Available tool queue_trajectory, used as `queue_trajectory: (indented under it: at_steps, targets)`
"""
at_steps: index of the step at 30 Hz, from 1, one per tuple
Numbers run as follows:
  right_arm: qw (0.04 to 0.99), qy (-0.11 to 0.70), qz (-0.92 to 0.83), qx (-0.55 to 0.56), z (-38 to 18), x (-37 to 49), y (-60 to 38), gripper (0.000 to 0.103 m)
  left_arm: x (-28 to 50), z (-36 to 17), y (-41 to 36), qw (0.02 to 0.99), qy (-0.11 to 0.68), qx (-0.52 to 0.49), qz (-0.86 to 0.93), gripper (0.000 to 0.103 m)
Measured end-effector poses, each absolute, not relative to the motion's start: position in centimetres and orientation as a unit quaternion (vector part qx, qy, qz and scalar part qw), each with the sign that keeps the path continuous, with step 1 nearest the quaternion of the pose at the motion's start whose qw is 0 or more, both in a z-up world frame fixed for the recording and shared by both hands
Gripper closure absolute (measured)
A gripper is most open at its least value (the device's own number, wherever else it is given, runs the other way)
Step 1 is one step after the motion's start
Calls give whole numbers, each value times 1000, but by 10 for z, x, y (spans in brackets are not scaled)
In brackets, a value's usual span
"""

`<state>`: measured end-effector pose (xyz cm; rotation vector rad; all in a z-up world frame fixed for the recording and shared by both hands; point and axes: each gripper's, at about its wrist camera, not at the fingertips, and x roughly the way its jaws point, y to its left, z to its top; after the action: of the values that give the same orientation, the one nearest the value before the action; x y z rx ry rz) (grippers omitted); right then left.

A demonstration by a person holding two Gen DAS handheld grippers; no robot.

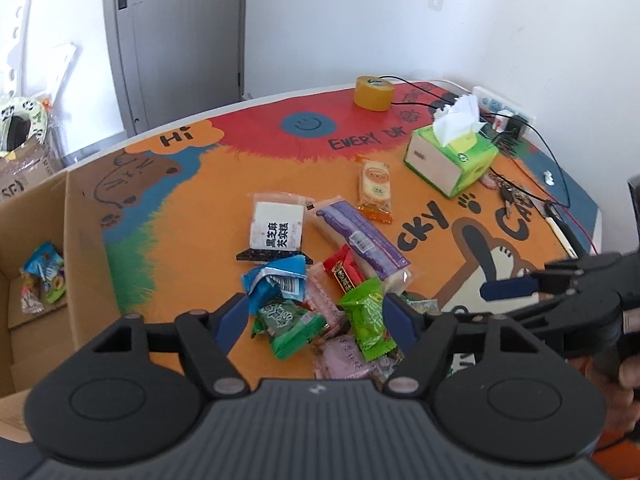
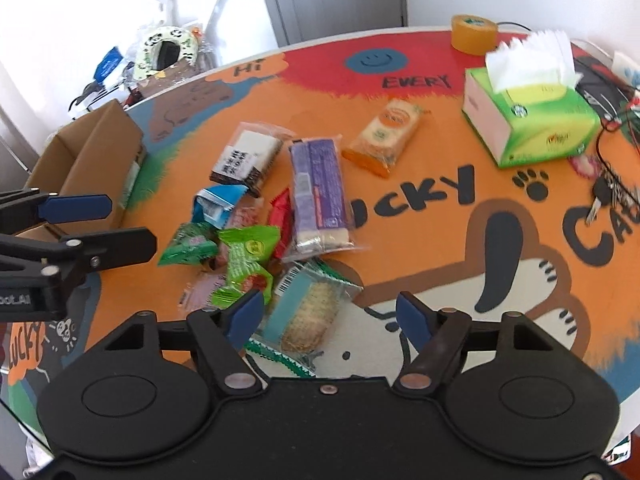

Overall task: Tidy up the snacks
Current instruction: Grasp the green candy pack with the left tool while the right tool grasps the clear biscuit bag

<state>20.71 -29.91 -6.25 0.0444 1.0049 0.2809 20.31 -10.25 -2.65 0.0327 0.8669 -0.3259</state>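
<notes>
Left wrist view: left gripper [image 1: 316, 314], jaws apart, hangs over the snack pile [image 1: 320, 280] beside the cardboard box [image 1: 80, 240] holding packets inside; right wrist view: right gripper [image 2: 332, 314], jaws apart, above the cracker packet [image 2: 308, 314], box interior hidden.

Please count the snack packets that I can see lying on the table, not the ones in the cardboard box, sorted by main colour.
Green packets: 2
Pink packets: 2
Purple packet: 1
Orange packet: 1
Red packet: 1
Blue packet: 1
White-and-black packet: 1
Teal cracker packet: 1
Total: 10
</notes>
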Motion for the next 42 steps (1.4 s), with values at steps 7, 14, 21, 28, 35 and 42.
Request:
queue_trajectory:
  at_steps: [7,14,21,28,35,42]
  targets:
    - [876,470,99,41,-76,207,-298,37,214,-52,-112,897,421,9,-132,43]
    - [877,468,94,51,-92,208,-282,37,218,-78,-111,899,426,-9,-105,50]
    - [887,453,68,57,-99,202,-267,37,226,-91,-98,900,425,-34,-88,50]
    - [905,422,43,28,-108,188,-251,46,227,-97,-93,908,406,-45,-94,57]
    - [920,389,49,24,-112,170,-256,53,220,-97,-88,912,394,-50,-101,66]
    - [924,373,53,60,-112,163,-266,54,209,-88,-79,917,381,-56,-108,73]
